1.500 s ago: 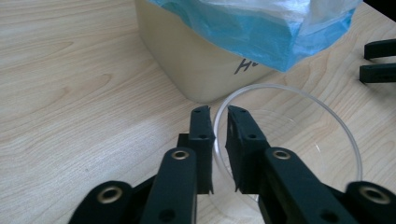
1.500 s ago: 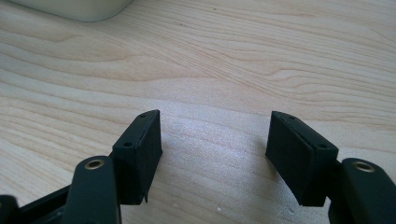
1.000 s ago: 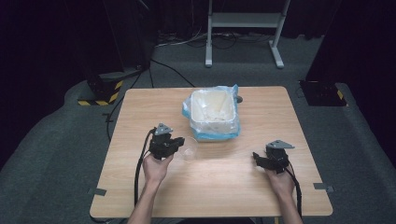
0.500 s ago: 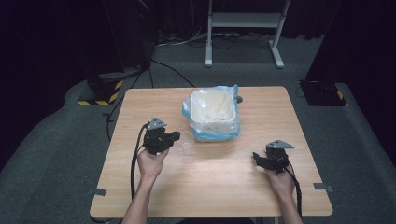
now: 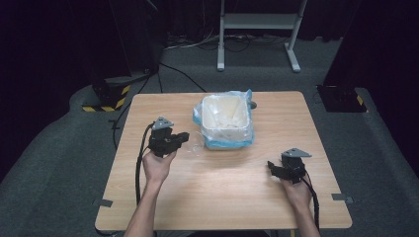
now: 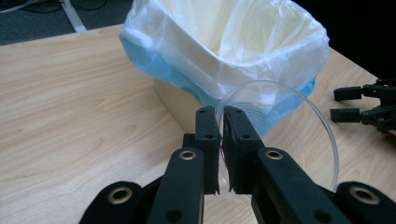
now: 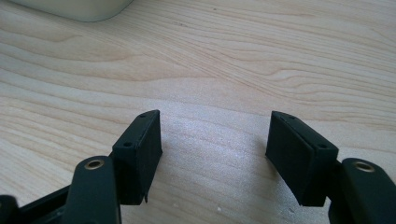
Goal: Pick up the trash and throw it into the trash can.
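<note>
Holding: left gripper (image 6: 220, 135) has its jaws pinched tight on the edge of a clear round plastic lid (image 6: 299, 140).

Table: light wood-grain table (image 5: 232, 182) on grey carpet; both forearms come in from its near edge in the high view.

Bin: small white square bin (image 5: 226, 120) standing upright near the middle of the far half of the table, lined with a translucent white bag (image 6: 243, 37) over a blue bag (image 6: 140, 51); both liners fold down over the rim.

Left gripper, place: high view puts it (image 5: 184, 138) just beside the bin's left side, above the tabletop, jaws pointing toward the bin.

Right gripper: sits (image 5: 271, 167) near the table's front right, well apart from the bin; in the right gripper view (image 7: 212, 156) its jaws stand wide open over bare wood, nothing between them.

Lid: transparent disc, held upright on edge, between the left gripper and the bin's near wall; in the high view it shows faintly (image 5: 196, 144), just beside the bin. Contact with the blue liner cannot be told.

Lid, detail: concentric ridges visible near the pinched rim in the left gripper view.
</note>
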The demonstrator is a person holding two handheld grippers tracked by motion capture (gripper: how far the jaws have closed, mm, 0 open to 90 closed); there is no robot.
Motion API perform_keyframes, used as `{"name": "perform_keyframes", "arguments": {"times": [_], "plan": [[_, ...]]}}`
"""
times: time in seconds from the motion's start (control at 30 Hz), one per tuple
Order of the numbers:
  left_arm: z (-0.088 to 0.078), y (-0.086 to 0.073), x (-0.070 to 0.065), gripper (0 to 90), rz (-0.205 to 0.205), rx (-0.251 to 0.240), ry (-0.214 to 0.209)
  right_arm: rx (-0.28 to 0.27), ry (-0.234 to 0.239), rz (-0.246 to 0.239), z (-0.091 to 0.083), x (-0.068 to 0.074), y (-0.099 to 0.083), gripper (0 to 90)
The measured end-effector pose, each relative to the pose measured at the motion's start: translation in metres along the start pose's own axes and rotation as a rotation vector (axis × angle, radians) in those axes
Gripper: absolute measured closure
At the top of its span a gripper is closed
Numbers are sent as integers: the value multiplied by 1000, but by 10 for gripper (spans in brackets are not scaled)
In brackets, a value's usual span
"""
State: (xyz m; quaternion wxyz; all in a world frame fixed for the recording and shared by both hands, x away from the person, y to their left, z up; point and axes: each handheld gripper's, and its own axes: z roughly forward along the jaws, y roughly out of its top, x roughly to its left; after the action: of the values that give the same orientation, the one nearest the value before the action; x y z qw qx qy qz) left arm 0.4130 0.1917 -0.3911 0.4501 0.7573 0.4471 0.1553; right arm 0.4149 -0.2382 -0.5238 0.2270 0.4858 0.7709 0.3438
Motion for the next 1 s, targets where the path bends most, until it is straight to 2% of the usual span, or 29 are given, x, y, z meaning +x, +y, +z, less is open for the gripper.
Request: {"name": "perform_keyframes", "arguments": {"times": [0.1,0.27,0.53,0.8,1.0], "plan": [[-4,6,2,843,-18,-15,-13,0,0,0,0,0,0,354],[-7,13,3,844,-14,-26,-5,0,0,0,0,0,0,353],[-16,27,6,844,-31,-61,-20,0,0,-1,0,0,0,353],[-17,40,4,844,-21,-59,-21,0,0,0,0,0,0,353],[-20,53,1,844,-13,-76,-16,0,0,0,0,0,0,353]]}}
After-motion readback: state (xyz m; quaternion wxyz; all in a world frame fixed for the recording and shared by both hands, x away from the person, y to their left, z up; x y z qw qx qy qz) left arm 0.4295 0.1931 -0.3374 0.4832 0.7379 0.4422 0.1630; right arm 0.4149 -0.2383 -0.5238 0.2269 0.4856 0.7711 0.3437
